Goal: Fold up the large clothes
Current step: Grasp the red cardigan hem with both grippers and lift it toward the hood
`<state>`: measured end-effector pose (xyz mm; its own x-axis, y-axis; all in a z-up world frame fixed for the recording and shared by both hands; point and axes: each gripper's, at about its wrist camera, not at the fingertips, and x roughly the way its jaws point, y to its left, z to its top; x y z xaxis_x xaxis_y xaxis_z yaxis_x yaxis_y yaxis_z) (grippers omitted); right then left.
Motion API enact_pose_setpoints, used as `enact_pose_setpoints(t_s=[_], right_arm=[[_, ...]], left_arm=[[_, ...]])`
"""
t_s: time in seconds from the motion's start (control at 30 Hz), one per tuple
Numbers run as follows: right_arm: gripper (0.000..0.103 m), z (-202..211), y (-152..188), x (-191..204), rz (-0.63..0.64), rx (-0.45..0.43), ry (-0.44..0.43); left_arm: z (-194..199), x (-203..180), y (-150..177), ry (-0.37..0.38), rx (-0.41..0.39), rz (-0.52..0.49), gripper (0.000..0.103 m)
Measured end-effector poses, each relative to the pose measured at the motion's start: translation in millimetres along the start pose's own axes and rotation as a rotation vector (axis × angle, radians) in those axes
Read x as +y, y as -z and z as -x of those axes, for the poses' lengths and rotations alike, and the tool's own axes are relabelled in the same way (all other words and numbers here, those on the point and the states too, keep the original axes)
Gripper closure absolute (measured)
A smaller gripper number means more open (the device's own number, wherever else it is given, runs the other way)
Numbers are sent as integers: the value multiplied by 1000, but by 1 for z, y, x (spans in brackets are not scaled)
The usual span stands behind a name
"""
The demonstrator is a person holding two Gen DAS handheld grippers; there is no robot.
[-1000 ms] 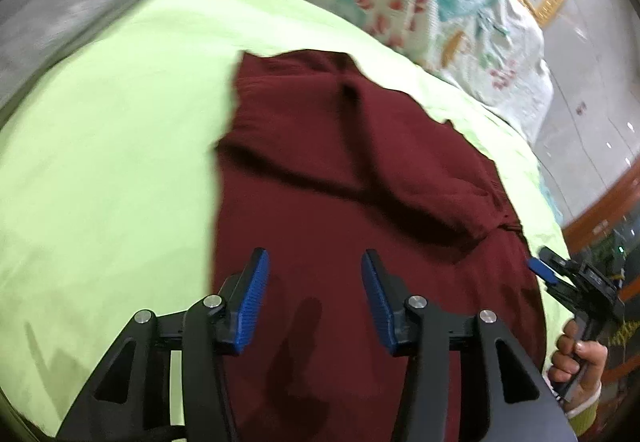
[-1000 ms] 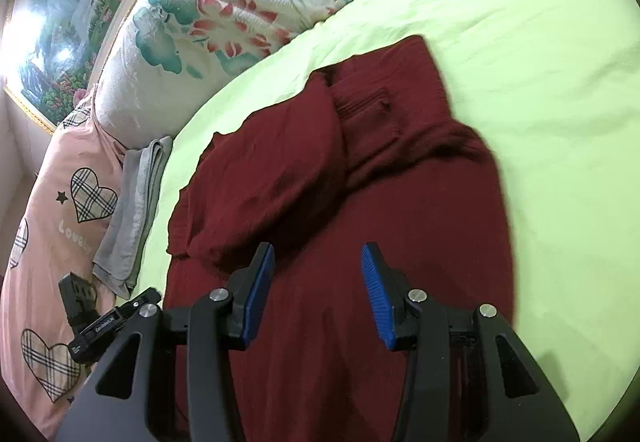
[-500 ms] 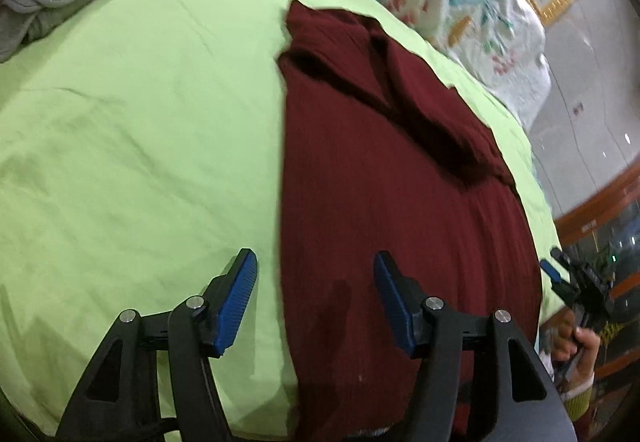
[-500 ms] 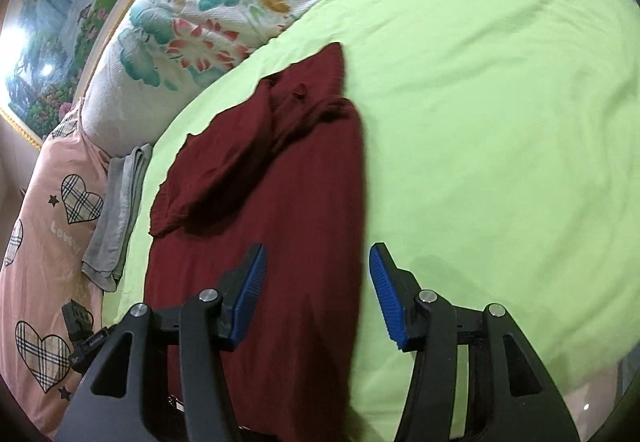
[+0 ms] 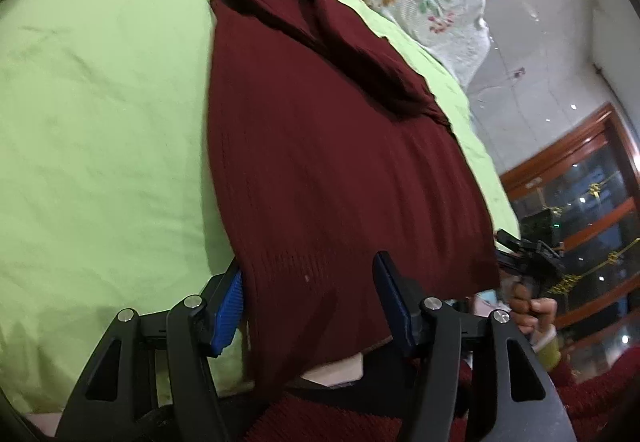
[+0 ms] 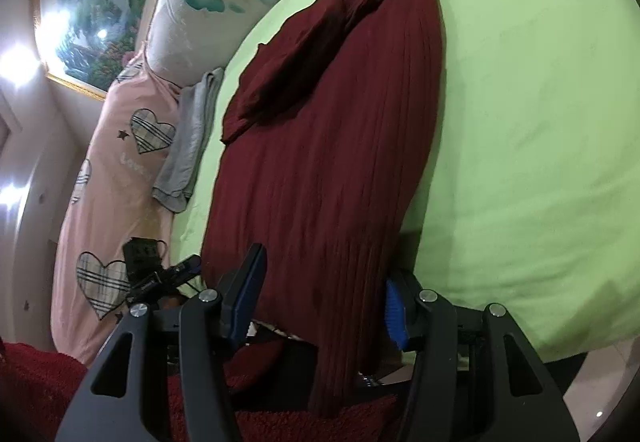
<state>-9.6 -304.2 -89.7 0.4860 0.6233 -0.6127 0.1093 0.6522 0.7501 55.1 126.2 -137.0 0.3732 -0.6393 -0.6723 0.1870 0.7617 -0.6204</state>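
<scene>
Left wrist: maroon sweater (image 5: 320, 145) lies lengthwise, collar far; 2 grippers' jaws spread.

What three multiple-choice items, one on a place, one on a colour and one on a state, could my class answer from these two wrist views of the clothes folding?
1. Where does the grey folded cloth lie?
A. On top of the maroon garment
B. At the edge of the green sheet, beside the pink heart-print bedding
C. Between the right gripper's fingers

2. What colour is the large garment being handled?
A. Dark maroon
B. Pale blue
C. White

3. How does the left gripper stand?
A. Shut tight on the pillow
B. Out of view
C. Open, its fingers on either side of the garment's near hem

Answers:
1 B, the right wrist view shows it between the green sheet and the pink bedding.
2 A, both views show maroon ribbed fabric.
3 C, the blue pads stand apart with the hem between them.
</scene>
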Motion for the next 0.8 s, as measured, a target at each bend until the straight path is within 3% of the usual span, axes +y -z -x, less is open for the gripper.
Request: enact_pose_setpoints(t_s=[0.07,0.13,0.3,0.37,0.43,0.5,0.53,0.6,0.63,0.67,0.8], right_arm=[[49,2,0,-4,-19,-11,-30],[49,6,-1,-6,-30,-38,-63],[48,15,-8,-14,-73,-119,-121],[48,15,-6,-14,-74,-111,-132],[48,10,-1,-13,-44,-60,-94],[52,9,6,-13,-24,-24,-80],[57,9,8,-13,-18,-12,-75],[73,5,14,-12,5,22,-45],[88,1,17,-10,23,47,-17],[93,-1,18,-9,35,61,1],[94,5,13,3,79,13,-23]], left_arm=[[-1,0,3,35,20,9,48],[-6,-1,5,46,53,5,64],[-10,-1,9,52,71,-5,66],[-8,1,12,50,72,-2,69],[-7,4,13,45,72,1,79],[-9,4,11,25,67,9,96],[-9,6,12,22,66,16,100],[-9,4,12,20,52,20,99],[-8,0,13,9,39,13,99],[-7,-4,13,3,26,4,99],[8,-16,8,3,-44,-12,100]])
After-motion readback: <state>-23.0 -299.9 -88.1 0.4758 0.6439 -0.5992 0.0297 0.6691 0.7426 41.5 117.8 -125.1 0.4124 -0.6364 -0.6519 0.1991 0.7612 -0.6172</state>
